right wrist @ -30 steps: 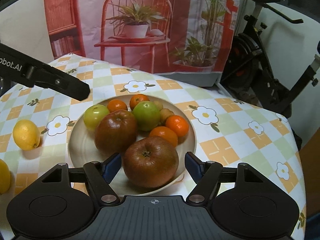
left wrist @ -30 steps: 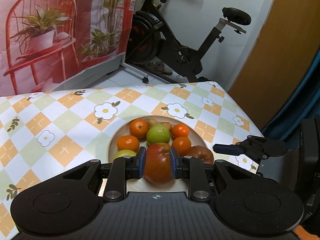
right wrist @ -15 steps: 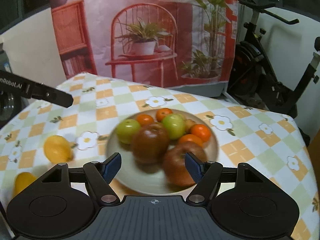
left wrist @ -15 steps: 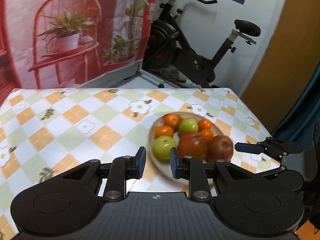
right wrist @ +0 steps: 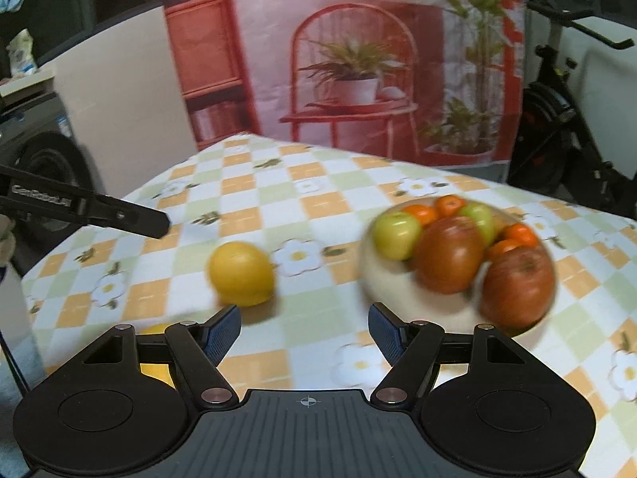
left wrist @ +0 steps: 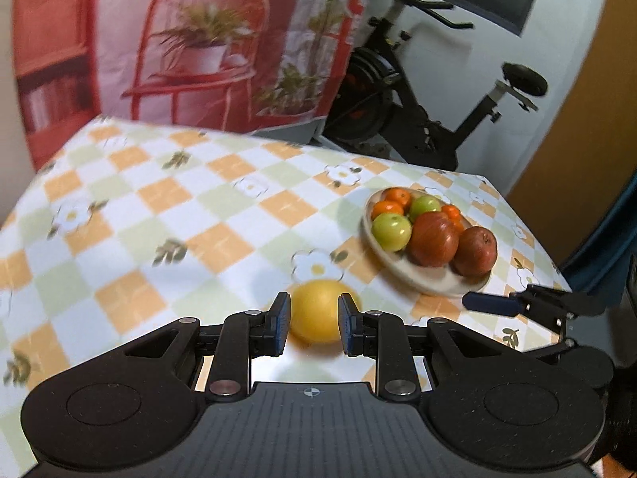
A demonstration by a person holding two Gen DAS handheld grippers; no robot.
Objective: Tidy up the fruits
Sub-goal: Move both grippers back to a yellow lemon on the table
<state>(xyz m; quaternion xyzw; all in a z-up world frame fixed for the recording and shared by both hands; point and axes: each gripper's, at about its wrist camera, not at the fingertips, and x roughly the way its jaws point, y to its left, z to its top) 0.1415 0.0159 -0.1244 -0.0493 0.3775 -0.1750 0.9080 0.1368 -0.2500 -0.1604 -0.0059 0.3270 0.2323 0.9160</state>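
The left gripper (left wrist: 311, 312) has its jaws drawn in to their narrowest gap, pinching nothing. The lemon (left wrist: 318, 318) lies on the counter (left wrist: 167, 215) just ahead of and below them, and the right view shows that gripper hanging clear of it. The lemon looks wider than that gap, so coming down like this would likely knock it and set it rolling; the jaws need to spread first. The right gripper (right wrist: 304, 324) has its jaws spread and empty, with the lemon ahead to their left and the plate (right wrist: 382, 279) ahead to their right. The 2 tools are near each other and could clash over 1 fruit. The plate is heaped, with a red apple (right wrist: 517, 286) at its rim, so another fruit could push 1 off.
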